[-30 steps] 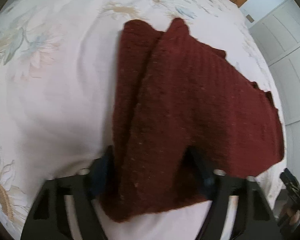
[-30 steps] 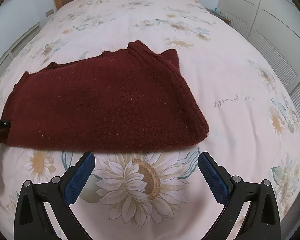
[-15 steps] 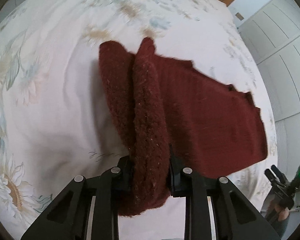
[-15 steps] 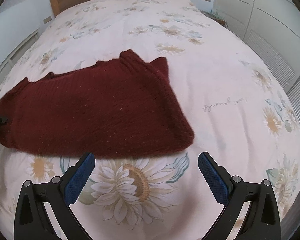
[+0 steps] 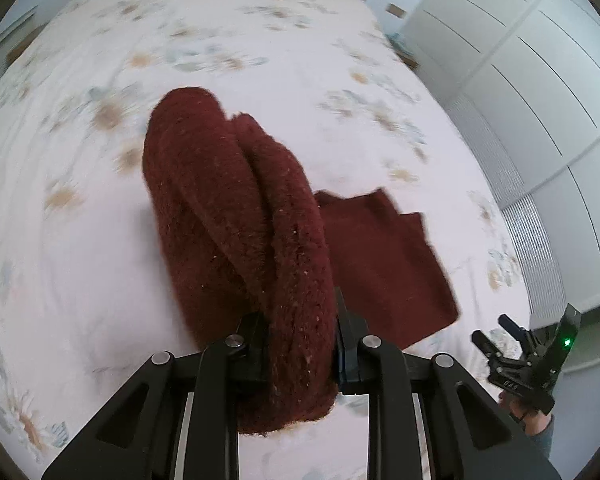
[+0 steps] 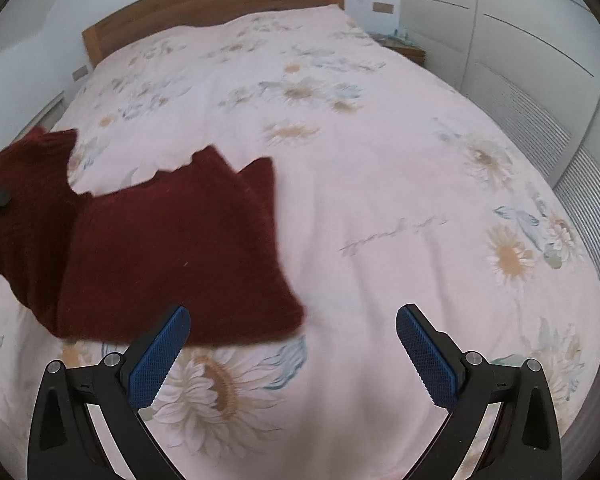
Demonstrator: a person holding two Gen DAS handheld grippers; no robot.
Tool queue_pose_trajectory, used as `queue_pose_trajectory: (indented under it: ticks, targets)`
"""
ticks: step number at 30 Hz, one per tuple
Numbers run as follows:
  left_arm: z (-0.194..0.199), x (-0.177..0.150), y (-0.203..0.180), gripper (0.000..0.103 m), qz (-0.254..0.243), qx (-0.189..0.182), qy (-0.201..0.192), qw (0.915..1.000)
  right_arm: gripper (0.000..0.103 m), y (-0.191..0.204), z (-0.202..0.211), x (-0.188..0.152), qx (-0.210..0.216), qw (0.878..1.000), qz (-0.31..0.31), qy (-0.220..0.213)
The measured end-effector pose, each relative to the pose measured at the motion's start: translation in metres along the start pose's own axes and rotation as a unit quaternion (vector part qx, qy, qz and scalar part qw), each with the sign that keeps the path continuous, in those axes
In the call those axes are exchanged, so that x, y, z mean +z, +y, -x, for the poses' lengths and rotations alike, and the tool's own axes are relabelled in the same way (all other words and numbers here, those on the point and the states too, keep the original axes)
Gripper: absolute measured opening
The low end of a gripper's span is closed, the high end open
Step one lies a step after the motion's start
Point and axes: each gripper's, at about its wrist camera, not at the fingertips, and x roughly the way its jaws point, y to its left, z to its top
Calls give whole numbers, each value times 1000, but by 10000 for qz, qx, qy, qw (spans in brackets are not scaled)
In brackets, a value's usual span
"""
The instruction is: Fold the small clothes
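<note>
The bed [image 6: 380, 184] is carrying only the sweater [image 6: 172, 256], with flowered cover lying bare ahead of both jaws. The wardrobe [image 6: 520, 40] is standing well off to one side, nothing blocking. A second ago the sweater was lying flat; now one end is bunching up between the left gripper [image 5: 298, 344] jaws, which are clamping it tight, the rest trailing beyond them on the bed. That looks like a fold beginning. The right gripper [image 6: 292, 352] is hanging wide open, empty, the sweater's near edge just ahead of its jaws.
</note>
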Motion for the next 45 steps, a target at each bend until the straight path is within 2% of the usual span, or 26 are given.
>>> queue_pose_trajectory:
  ticks: [6,13,18,24,28,30,32,35,37,41,45]
  targets:
    - [-57,18,-72,19,-461,-22,219,9987,103,-31,6,-2,-118,9996,-237,-38]
    - [-128,7,-123,19,-696,148,578,9958,103,-52,-4,-18,-190,9986,-452,193]
    - [-161,-5,-133,20,-856,654,705,9917,103,-56,-12,-29,-209,9977,-515,394]
    - [-174,-11,-137,26,-918,966,723,9884,103,-55,-16,-37,-160,9972,-543,492]
    - [-171,-8,-143,38,-937,1042,752,9873,103,-54,-13,-36,-178,9974,-510,466]
    - [-162,-5,-144,51,-894,1035,659,9884,103,-53,-10,-34,-183,9977,-473,441]
    - [-151,-1,-145,71,-818,991,540,9902,103,-50,-7,-32,-185,9980,-440,417]
    - [-131,8,-142,88,-704,829,415,9932,103,-44,-3,-27,-135,9985,-383,380]
    - [-118,15,-138,97,-678,846,326,9936,103,-38,0,-23,-91,9989,-304,348]
    - [-90,22,-121,98,-614,1040,123,9926,103,-20,6,-8,39,9995,-100,301]
    - [-66,14,-95,102,-465,1185,-98,9918,103,4,8,17,275,9990,-21,362]
